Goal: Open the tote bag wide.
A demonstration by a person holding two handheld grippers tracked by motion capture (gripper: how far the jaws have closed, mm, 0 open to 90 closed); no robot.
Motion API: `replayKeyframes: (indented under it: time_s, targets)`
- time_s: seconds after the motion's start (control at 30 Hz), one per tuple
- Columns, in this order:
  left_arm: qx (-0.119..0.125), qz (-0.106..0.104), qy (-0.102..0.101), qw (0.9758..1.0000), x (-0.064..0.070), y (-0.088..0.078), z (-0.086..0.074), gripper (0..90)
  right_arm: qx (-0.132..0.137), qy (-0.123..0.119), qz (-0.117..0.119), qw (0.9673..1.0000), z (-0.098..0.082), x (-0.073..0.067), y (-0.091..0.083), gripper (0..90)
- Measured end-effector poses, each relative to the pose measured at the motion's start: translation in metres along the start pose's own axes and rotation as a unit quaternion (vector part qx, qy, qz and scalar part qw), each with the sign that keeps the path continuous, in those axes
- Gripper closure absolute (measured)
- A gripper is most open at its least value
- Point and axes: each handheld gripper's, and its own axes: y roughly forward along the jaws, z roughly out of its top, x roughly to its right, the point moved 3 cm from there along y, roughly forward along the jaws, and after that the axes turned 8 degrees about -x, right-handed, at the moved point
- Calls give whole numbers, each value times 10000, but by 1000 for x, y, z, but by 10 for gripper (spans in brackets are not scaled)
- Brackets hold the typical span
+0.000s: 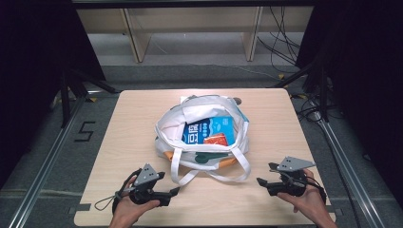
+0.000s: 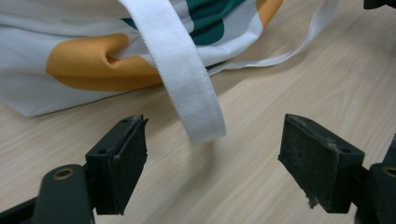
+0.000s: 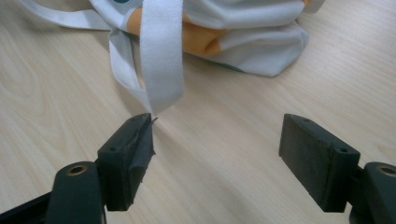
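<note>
Left tool point(image 1: 175, 191) and right tool point(image 1: 261, 181) both agape over pale wooden table point(image 1: 138, 128), grey floor point(image 1: 38, 137) beyond.

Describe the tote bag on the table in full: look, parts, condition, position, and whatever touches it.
The tote bag is soft white fabric with orange and dark green patches. It lies slumped on the wooden table, mouth open, with a blue packet showing inside. Its two white webbing handles loop toward the person across the tabletop. Both grippers sit open nearby, neither gripping it.
</note>
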Motion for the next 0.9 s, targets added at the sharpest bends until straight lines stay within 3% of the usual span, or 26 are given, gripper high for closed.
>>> replayKeyframes:
  time_s: [0.03,0.07,0.1,0.17,0.2,0.23,0.3,0.33,0.37,0.4,0.5,0.53,0.6,0.7,0.73,0.8,0.83,0.9]
  targets:
    - [-96,-6,114,9999,-1,-1,-2,222,5,-25,-20,10000,-1,0,0,272]
    - [-13,-14,2,10000,2,1,-3,221,-15,22,23,10000,-2,-2,0,272]
    - [-107,-23,88,9999,1,0,-5,221,-25,-37,9,10000,-3,-2,0,272]
    - [-43,-11,27,10000,4,2,-7,221,3,-54,-5,10000,-5,-4,0,273]
    - [-108,8,256,9996,2,1,-8,221,-44,5,44,10000,-7,-6,0,273]
    - [-68,29,72,9999,5,2,-9,221,-49,6,15,10000,-8,-8,0,272]
    - [-174,63,252,9995,4,1,-11,220,-79,1,49,10000,-11,-11,0,272]
    - [-120,55,173,9998,7,2,-12,220,-84,-66,65,9999,-12,-10,1,273]
    - [-181,74,249,9995,6,2,-13,220,-86,-7,44,10000,-14,-12,0,273]
    - [-69,63,104,9999,10,4,-14,220,-117,-36,55,9999,-14,-12,0,273]
    - [-193,58,285,9994,10,5,-17,219,-77,-121,17,9999,-17,-14,0,273]
    - [-104,76,141,9998,13,7,-17,219,-117,-70,84,9999,-17,-16,0,273]
    - [-99,49,120,9999,13,7,-18,219,-104,-150,27,9998,-18,-16,0,273]
    - [-105,93,286,9995,11,7,-18,219,-126,-145,42,9998,-20,-17,1,273]
    - [-60,64,187,9998,12,7,-18,219,-127,-142,58,9998,-20,-17,1,273]
    - [-145,86,183,9997,11,6,-19,219,-120,-174,73,9998,-20,-16,2,273]
    - [-146,142,387,9990,8,6,-18,219,-127,-184,66,9997,-20,-16,2,273]
    - [-87,73,87,9999,11,7,-19,219,-155,-153,76,9997,-21,-16,2,273]
